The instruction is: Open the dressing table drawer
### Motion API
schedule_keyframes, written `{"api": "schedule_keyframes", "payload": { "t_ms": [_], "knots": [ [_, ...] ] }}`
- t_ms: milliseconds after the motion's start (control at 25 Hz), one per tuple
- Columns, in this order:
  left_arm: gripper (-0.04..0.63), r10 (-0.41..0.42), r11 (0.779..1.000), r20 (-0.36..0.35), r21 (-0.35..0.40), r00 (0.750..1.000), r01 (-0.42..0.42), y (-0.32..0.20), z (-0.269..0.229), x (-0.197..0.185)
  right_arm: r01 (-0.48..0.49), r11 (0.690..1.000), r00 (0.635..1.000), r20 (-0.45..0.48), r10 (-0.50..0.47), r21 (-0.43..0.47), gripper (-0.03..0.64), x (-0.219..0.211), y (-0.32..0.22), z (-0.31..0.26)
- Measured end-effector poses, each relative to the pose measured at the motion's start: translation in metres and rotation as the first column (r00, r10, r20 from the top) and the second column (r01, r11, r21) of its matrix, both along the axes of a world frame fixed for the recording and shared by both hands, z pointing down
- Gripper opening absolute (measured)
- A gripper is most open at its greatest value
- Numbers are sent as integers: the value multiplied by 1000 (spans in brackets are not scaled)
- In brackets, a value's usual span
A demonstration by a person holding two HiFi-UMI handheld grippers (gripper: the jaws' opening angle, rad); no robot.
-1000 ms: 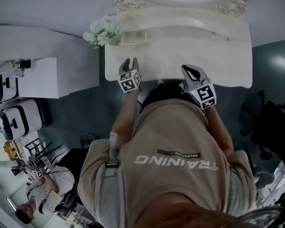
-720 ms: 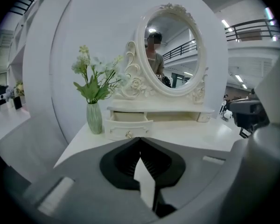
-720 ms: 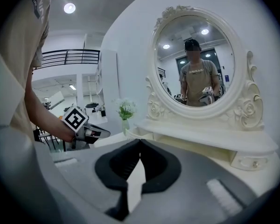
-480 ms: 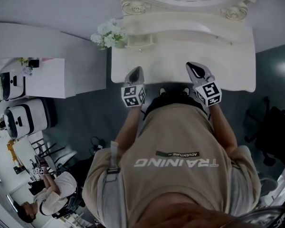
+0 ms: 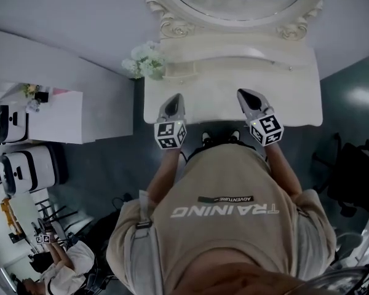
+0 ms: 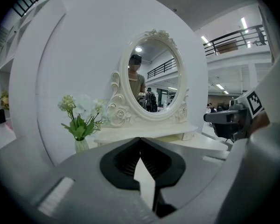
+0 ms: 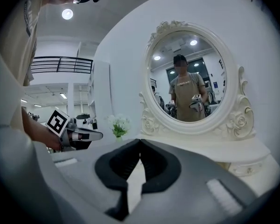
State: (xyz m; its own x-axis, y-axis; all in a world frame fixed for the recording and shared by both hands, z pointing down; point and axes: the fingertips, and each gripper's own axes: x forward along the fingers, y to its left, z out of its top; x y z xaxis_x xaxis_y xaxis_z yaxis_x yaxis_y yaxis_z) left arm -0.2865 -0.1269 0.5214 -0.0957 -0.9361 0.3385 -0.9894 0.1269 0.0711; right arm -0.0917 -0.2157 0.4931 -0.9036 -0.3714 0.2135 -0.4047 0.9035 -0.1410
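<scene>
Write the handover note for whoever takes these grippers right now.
Left gripper: shut and empty, held over the front left of the table.
Right gripper: shut and empty, over the front right.
Things: the table is straight ahead, with the mirror at its back and flowers at its back left. In the head view the table's front face is hidden under its top, and no drawer handle shows.
Done: nothing visible; no drawer shows open.
Left: find the drawer handle, open a gripper, grip it and pull.
</scene>
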Motion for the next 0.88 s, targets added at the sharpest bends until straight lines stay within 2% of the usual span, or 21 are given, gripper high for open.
{"api": "schedule_keyframes", "payload": {
  "t_ms": [200,440,600,880],
  "knots": [
    [8,19,1000,-12,24,1000,-19,0,-10,-2,-26,999,999,37,27,-37,3,-3,0,-9],
    [8,26,1000,-19,11,999,-26,9,-9,-7,-40,998,998,43,42,-44,3,-4,3,-11],
    [8,31,999,-38,-9,999,-31,11,-2,-8,-54,997,998,31,56,-58,3,-4,-1,-5],
    [8,45,999,-39,1,998,-45,5,-2,-9,-48,997,999,14,48,-53,3,-9,0,5]
  ]
}}
